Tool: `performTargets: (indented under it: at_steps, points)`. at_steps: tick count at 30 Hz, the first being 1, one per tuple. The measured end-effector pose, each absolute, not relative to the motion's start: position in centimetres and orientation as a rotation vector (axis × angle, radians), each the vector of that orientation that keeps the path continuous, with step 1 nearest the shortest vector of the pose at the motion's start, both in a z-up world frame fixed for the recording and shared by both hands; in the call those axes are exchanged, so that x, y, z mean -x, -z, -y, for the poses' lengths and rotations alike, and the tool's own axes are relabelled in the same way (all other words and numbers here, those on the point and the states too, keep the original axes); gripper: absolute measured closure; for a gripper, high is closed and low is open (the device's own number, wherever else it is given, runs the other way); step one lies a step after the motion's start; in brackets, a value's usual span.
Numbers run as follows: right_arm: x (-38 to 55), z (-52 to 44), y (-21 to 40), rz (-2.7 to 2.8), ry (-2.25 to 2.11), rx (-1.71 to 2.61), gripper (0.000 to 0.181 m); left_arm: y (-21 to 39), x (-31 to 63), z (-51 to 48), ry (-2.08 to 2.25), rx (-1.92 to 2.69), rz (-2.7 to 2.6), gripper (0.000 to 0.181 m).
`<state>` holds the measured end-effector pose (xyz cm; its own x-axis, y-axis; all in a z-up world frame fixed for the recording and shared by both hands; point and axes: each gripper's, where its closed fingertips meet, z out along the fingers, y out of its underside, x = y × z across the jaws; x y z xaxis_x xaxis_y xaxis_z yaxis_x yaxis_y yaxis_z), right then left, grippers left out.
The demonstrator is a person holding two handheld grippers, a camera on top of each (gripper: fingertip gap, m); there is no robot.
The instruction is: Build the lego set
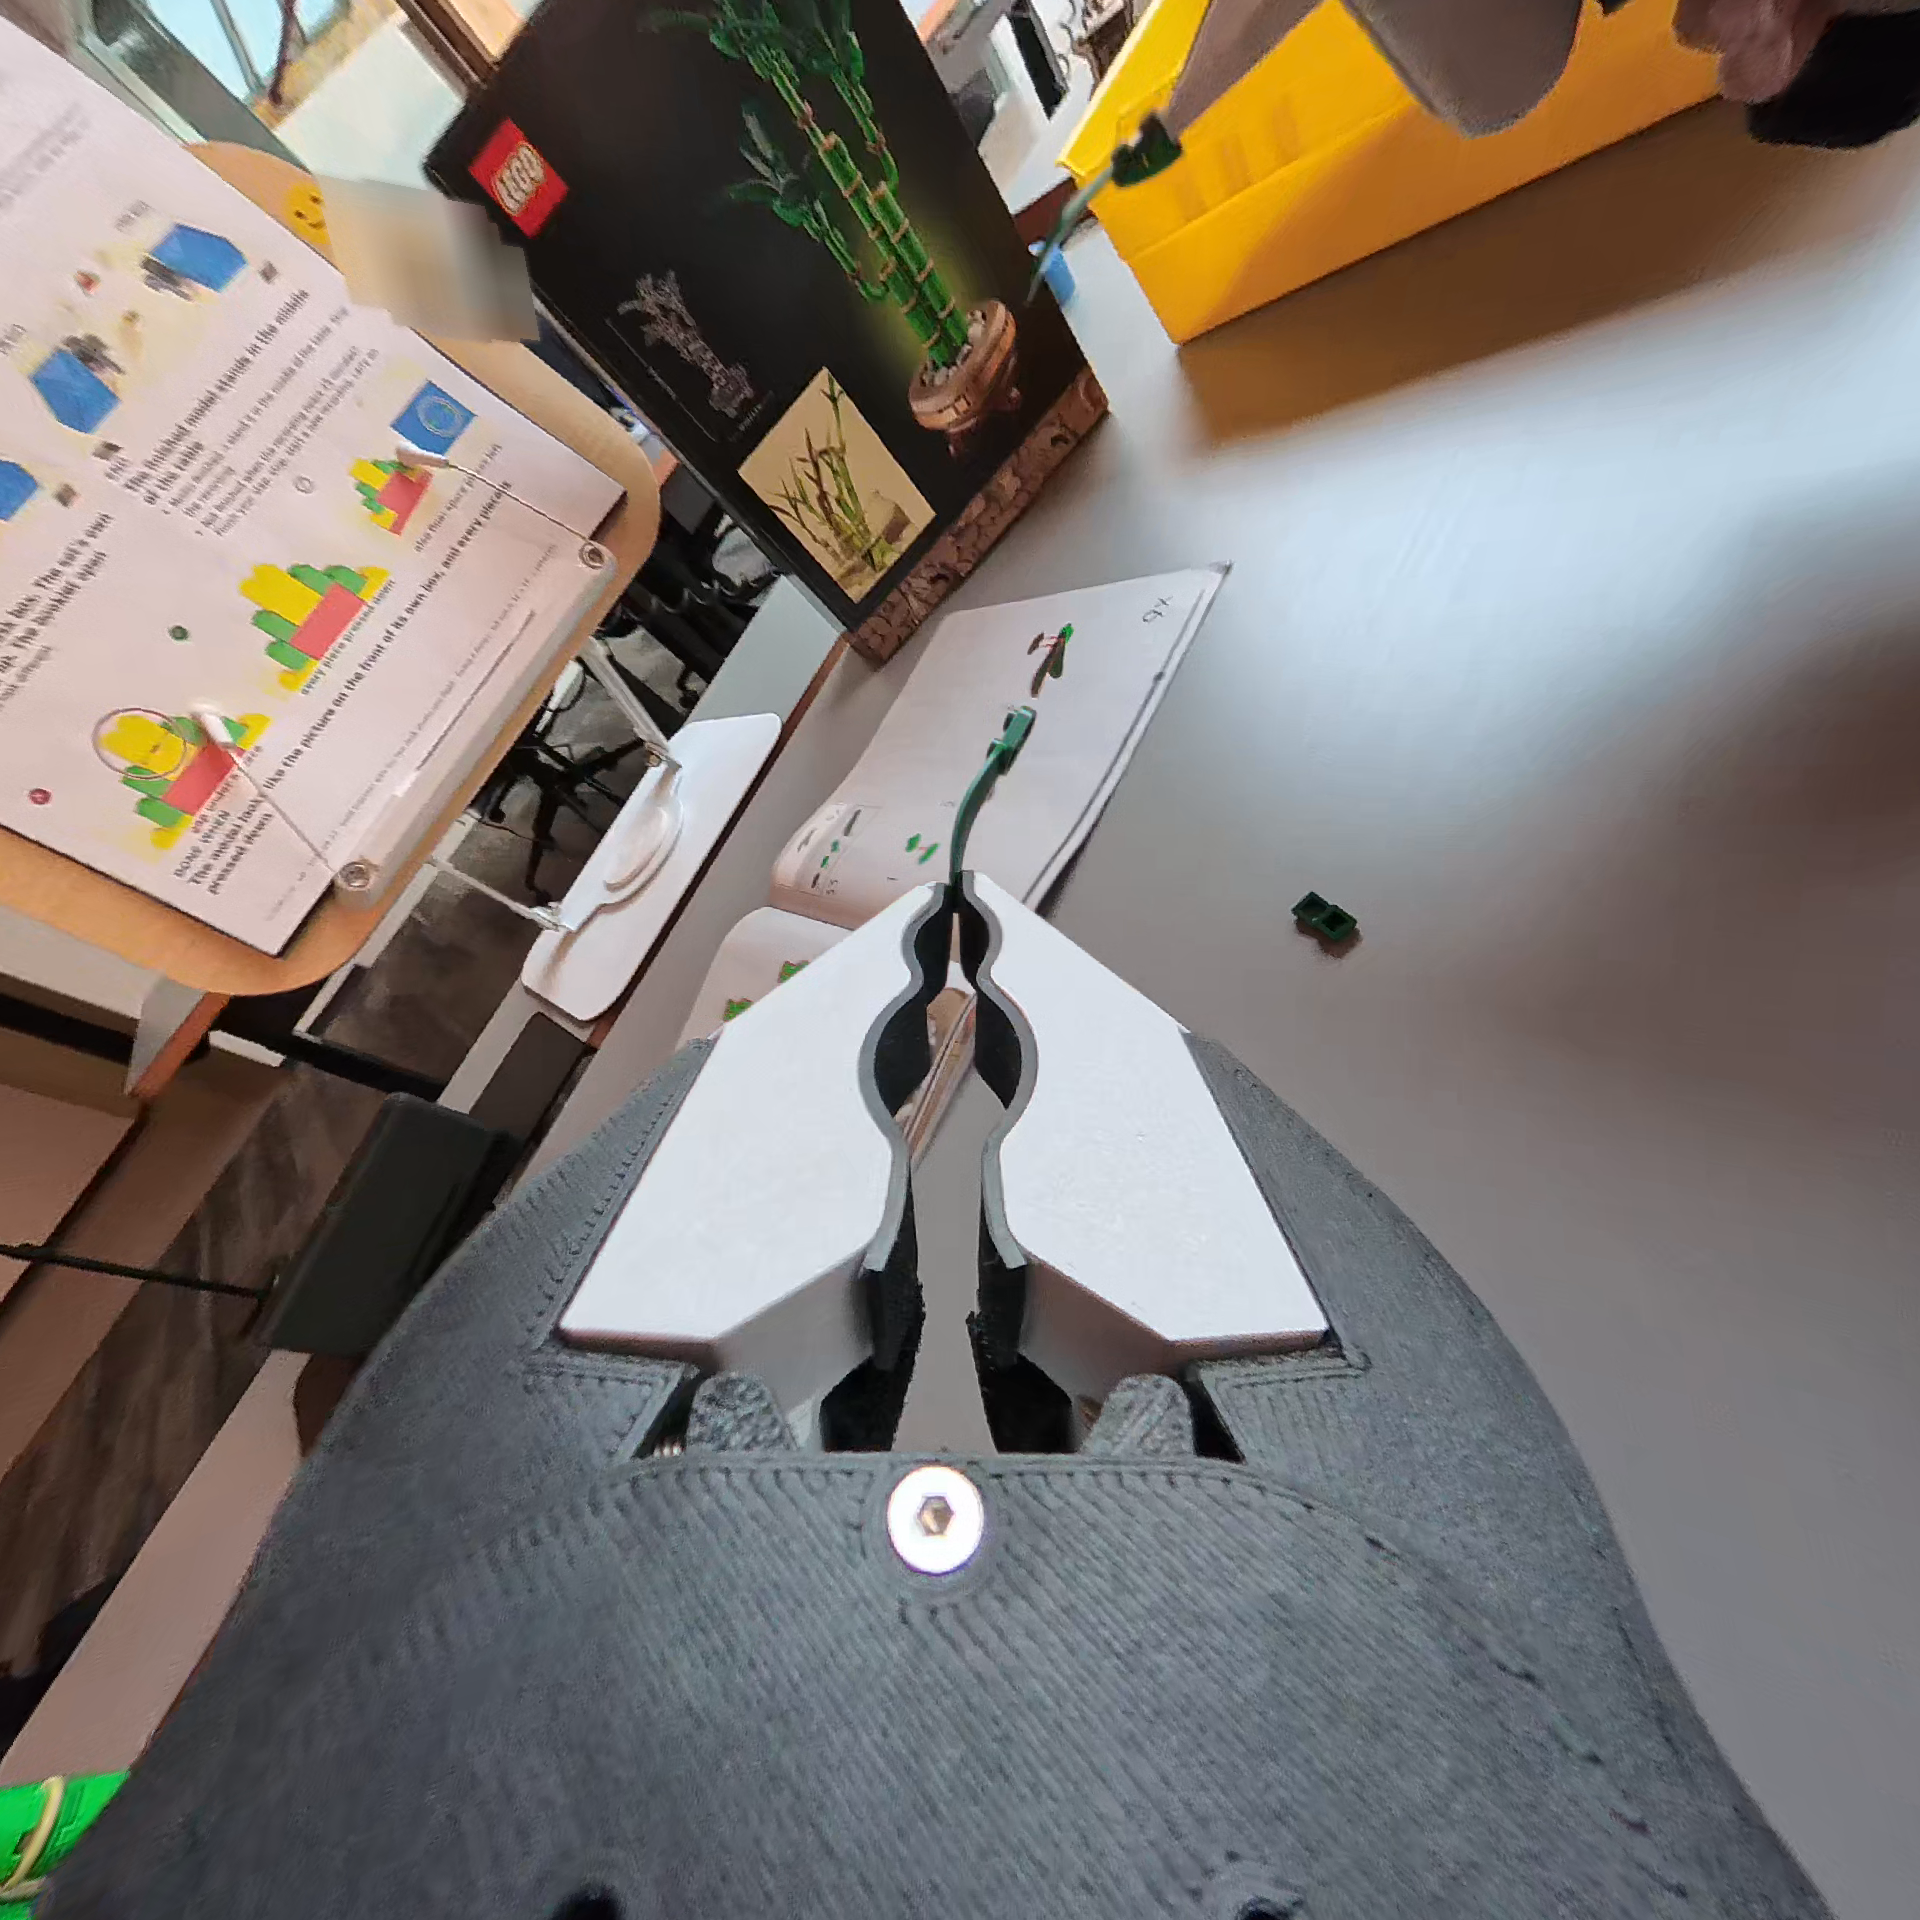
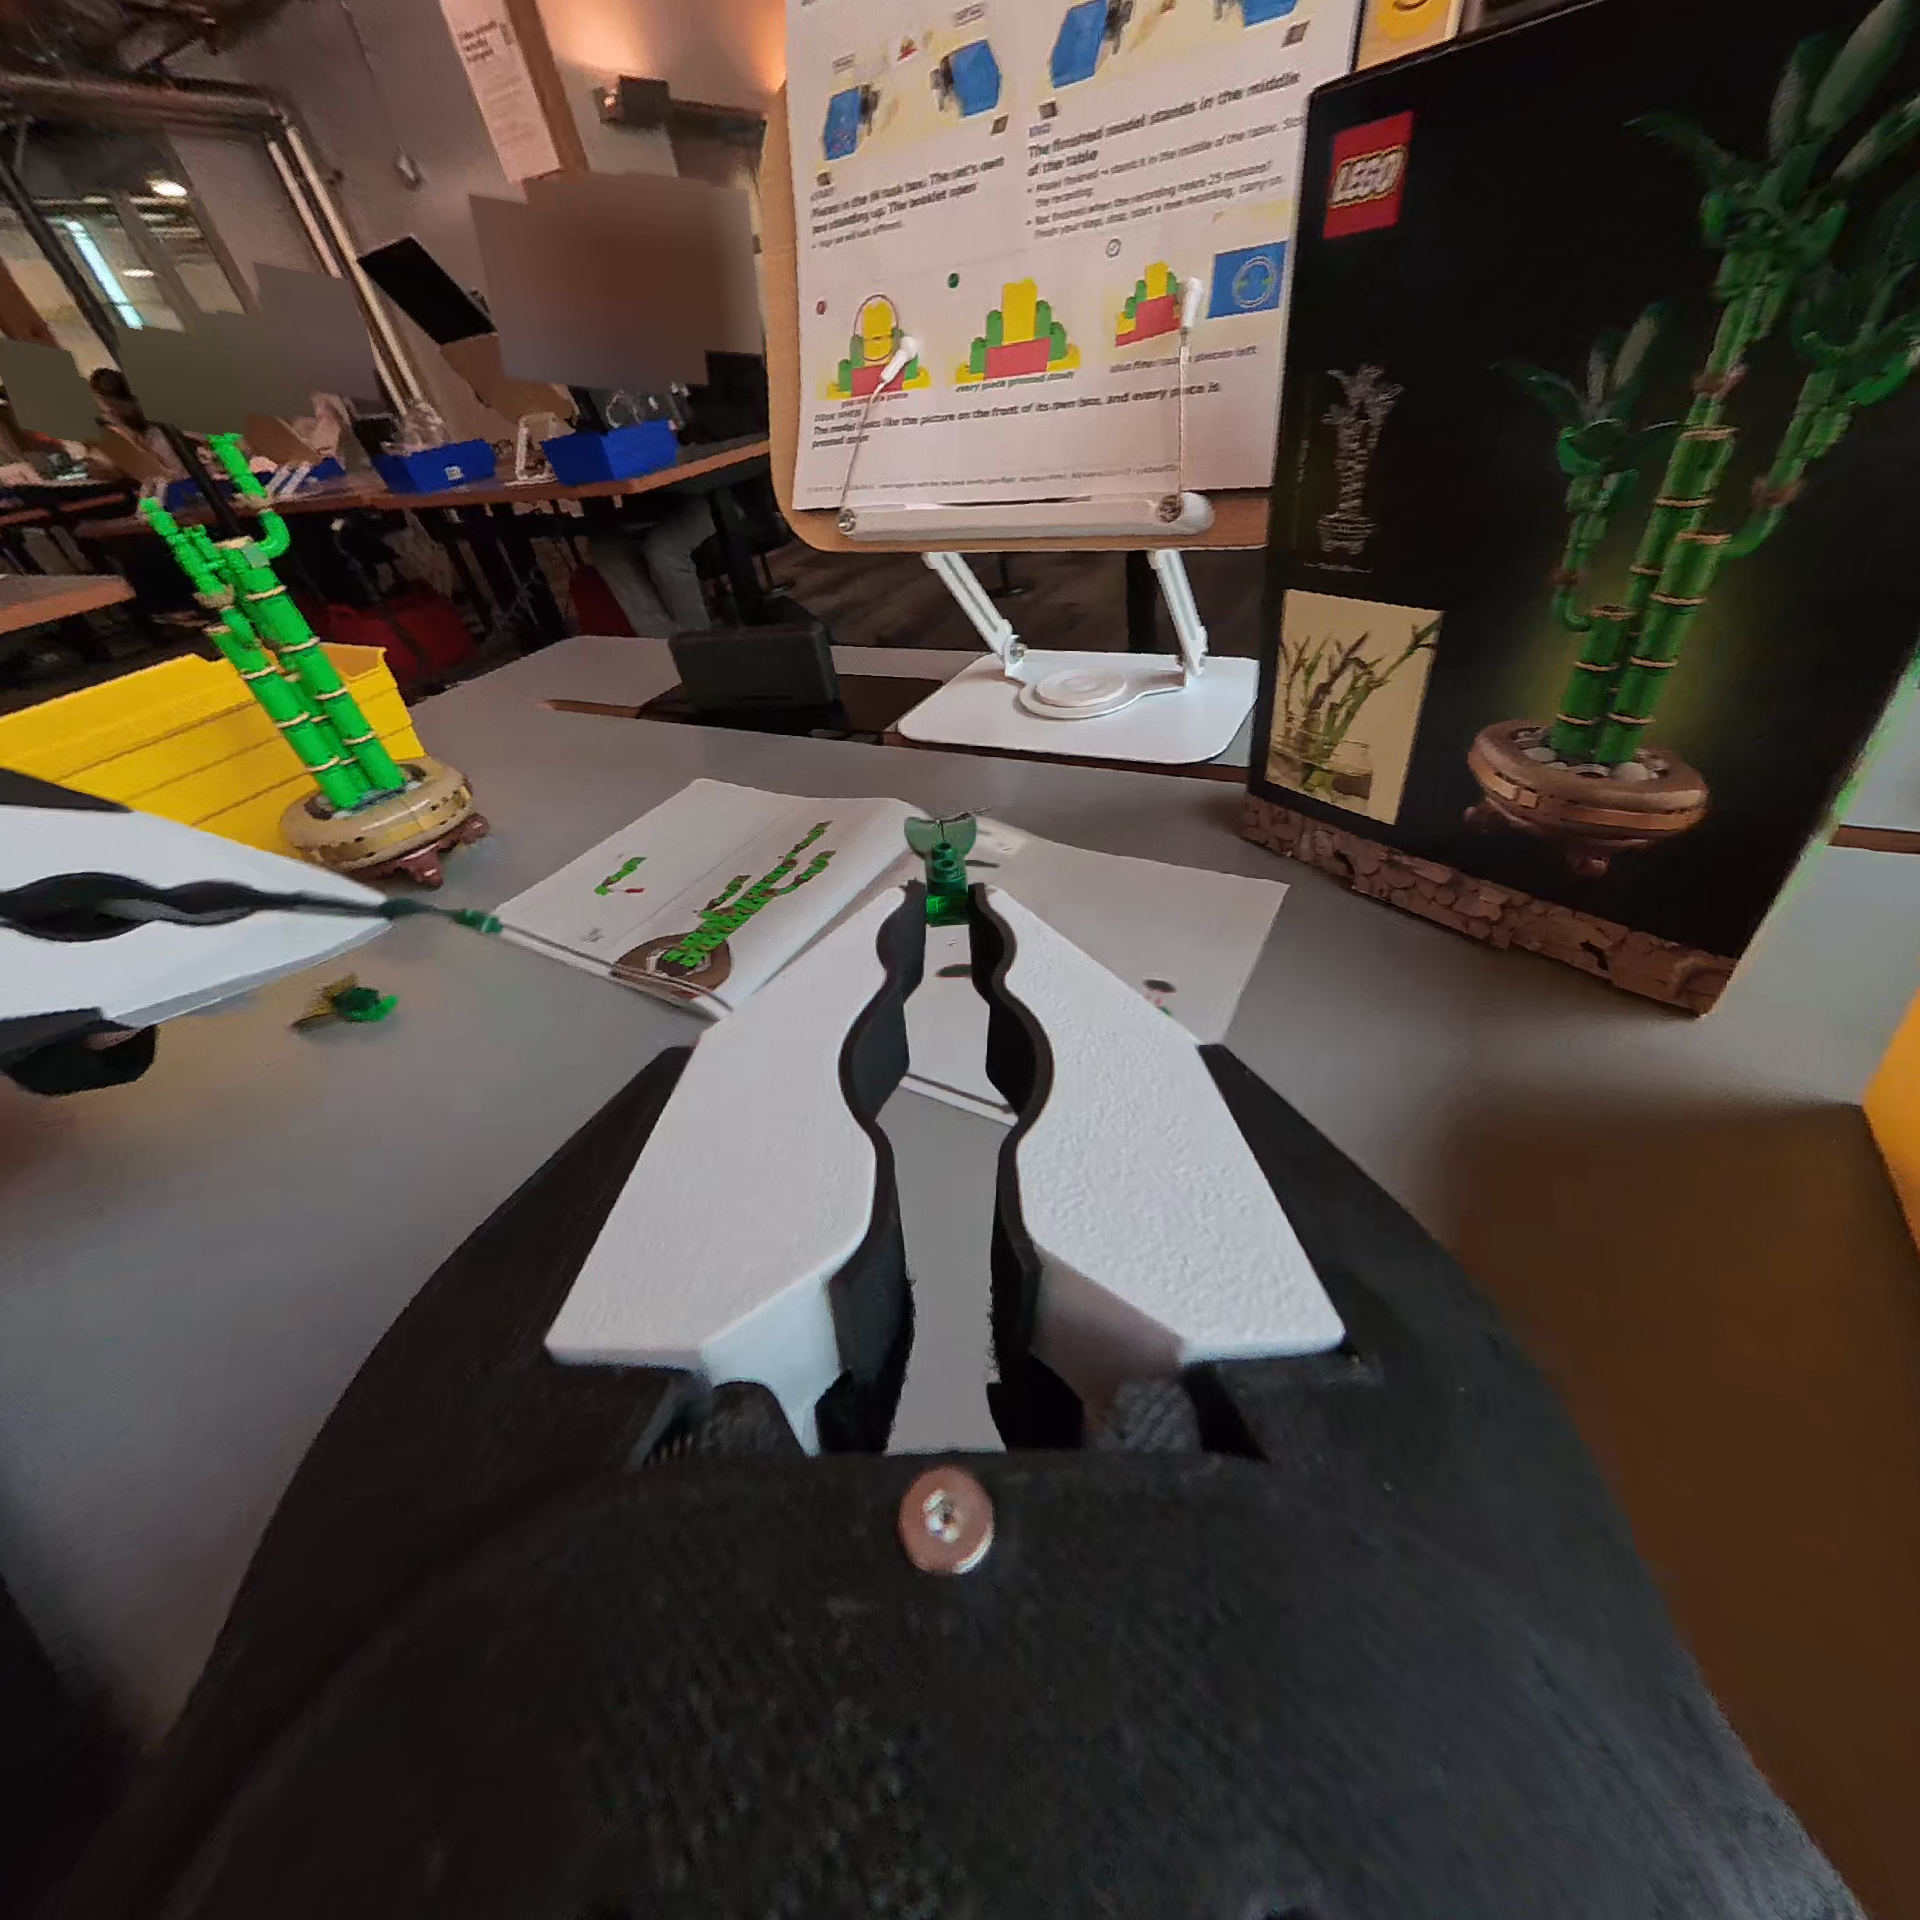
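My left gripper (image 1: 956, 896) is shut on a thin dark green leaf piece (image 1: 987, 774) that sticks forward over the open instruction booklet (image 1: 1081, 707). It also shows at the left of the right wrist view (image 2: 384, 909). My right gripper (image 2: 945, 902) is shut on a small green leaf assembly (image 2: 940, 862) above the booklet (image 2: 748, 883). In the left wrist view it shows at the top right (image 1: 1143, 156), holding its green piece. The partly built bamboo model (image 2: 312, 707) stands on its round tan base at the left. A small dark green brick (image 1: 1326, 918) lies on the grey table.
The set's black box (image 2: 1579, 499) stands at the right, and shows at the top in the left wrist view (image 1: 790, 312). A yellow bin (image 1: 1351, 177) is at the back. An instruction sheet on a white stand (image 2: 1039, 260) is behind the booklet. A small green piece (image 2: 348, 1006) lies on the table.
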<state>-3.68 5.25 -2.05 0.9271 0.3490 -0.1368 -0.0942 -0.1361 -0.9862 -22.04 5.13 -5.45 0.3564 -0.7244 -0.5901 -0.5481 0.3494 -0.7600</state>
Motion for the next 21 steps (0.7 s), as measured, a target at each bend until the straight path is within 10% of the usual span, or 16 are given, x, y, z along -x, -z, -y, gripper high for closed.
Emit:
performTargets:
  at_steps: [1,21]
  points:
    - [4.6,-5.2,2.4,0.236,-0.429,1.684,0.175,5.2,22.2,-5.2,0.175,1.300,-1.290,0.181]
    - [18.5,2.0,5.0,0.817,-1.365,1.704,0.175,2.7,21.4,0.6,0.573,1.010,-1.390,0.181]
